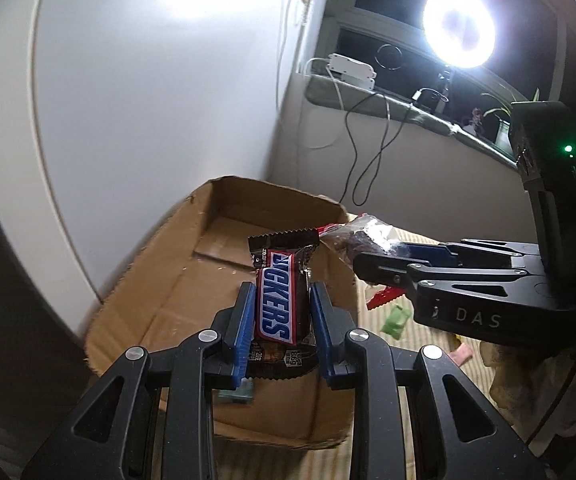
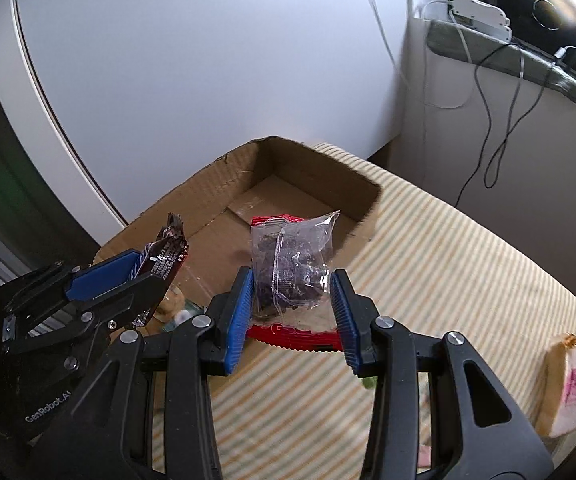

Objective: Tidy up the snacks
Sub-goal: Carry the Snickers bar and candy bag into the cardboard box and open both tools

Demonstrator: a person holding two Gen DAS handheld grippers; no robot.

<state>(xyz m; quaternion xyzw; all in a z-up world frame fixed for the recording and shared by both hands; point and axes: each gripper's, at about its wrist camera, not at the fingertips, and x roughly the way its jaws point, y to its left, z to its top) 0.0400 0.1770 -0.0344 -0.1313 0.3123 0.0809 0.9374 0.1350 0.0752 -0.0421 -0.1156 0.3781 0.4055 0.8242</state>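
Observation:
My left gripper [image 1: 282, 312] is shut on a Snickers bar [image 1: 278, 296] and holds it above the near end of an open cardboard box [image 1: 160, 280]. My right gripper [image 2: 292, 292] is shut on a clear packet of dark snack with red ends [image 2: 291, 264] and holds it over the box's [image 2: 307, 168] near right edge. The right gripper also shows in the left wrist view [image 1: 371, 264] with the packet [image 1: 355, 236] in it. The left gripper also shows in the right wrist view [image 2: 156, 268] with the Snickers bar [image 2: 168, 252] in it.
The box sits on a striped cloth surface [image 2: 447, 264] against a white wall. A green sweet [image 1: 395, 320] and a pink one [image 1: 461, 354] lie on the cloth. A pale wrapped snack [image 2: 575, 380] lies at the right. Small items [image 2: 176, 308] lie in the box.

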